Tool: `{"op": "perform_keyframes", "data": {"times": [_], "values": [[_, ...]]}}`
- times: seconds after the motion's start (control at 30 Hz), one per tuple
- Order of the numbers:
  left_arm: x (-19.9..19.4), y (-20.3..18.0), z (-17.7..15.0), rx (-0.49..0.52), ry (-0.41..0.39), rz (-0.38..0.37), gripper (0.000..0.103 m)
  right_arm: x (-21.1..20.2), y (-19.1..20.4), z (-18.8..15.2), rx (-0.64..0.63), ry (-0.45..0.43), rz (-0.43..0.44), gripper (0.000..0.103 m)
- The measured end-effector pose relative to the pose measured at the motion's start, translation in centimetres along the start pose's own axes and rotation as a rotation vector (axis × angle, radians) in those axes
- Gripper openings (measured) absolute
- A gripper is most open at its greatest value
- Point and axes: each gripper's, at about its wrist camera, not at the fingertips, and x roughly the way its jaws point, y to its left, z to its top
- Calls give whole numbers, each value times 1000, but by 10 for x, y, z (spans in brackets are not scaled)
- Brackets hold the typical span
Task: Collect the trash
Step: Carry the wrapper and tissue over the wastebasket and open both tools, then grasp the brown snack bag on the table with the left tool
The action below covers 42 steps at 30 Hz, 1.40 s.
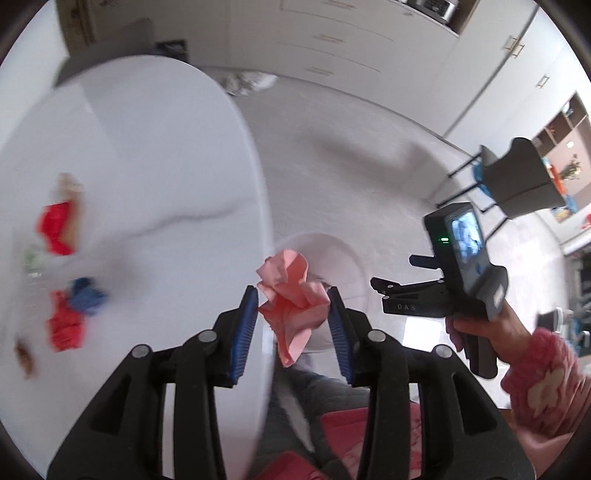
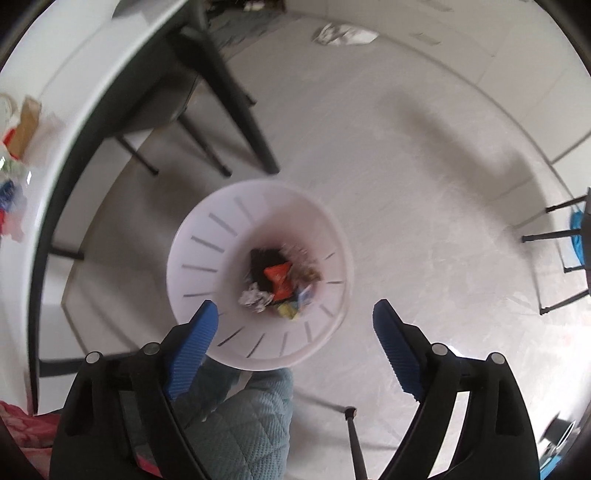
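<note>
My left gripper [image 1: 291,295] is shut on a crumpled pink paper [image 1: 291,299] and holds it at the white table's edge [image 1: 255,177], above a white bin [image 1: 347,254] on the floor. Red, blue and brown scraps [image 1: 70,314] lie on the table at left. My right gripper [image 2: 295,314] is open and empty, held above the white bin [image 2: 207,251], which has several pieces of trash [image 2: 282,286] at its bottom. The right gripper also shows in the left wrist view [image 1: 380,286].
A dark chair [image 2: 214,96] stands by the table beyond the bin. Another chair [image 1: 517,177] is at the far right. Crumpled paper [image 2: 343,33] lies on the floor near the cabinets. My knee in teal quilted fabric [image 2: 240,417] is below the bin.
</note>
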Motion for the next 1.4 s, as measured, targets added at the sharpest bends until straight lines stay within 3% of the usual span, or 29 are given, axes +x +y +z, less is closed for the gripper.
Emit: {"op": "perform_keyframes", "data": {"times": [0.13, 0.37, 0.43, 0.5, 0.7, 1.0, 1.4], "values": [[40, -25, 19, 42, 35, -53, 43, -28, -21, -5, 40, -48, -6, 87], [108, -54, 26, 97, 127, -44, 44, -46, -48, -15, 90, -71, -17, 87], [111, -56, 25, 74, 144, -53, 58, -46, -52, -17, 101, -73, -20, 87], [104, -58, 22, 60, 127, -50, 79, -49, -56, -16, 120, -73, -10, 88], [59, -55, 25, 58, 29, 13, 95, -72, -49, -6, 123, -128, 21, 96], [-8, -22, 24, -28, -95, 76, 95, -116, -4, 26, -5, -255, 42, 100], [-42, 36, -3, -148, -143, 165, 95, -127, 65, 45, -137, -279, 92, 100]]}}
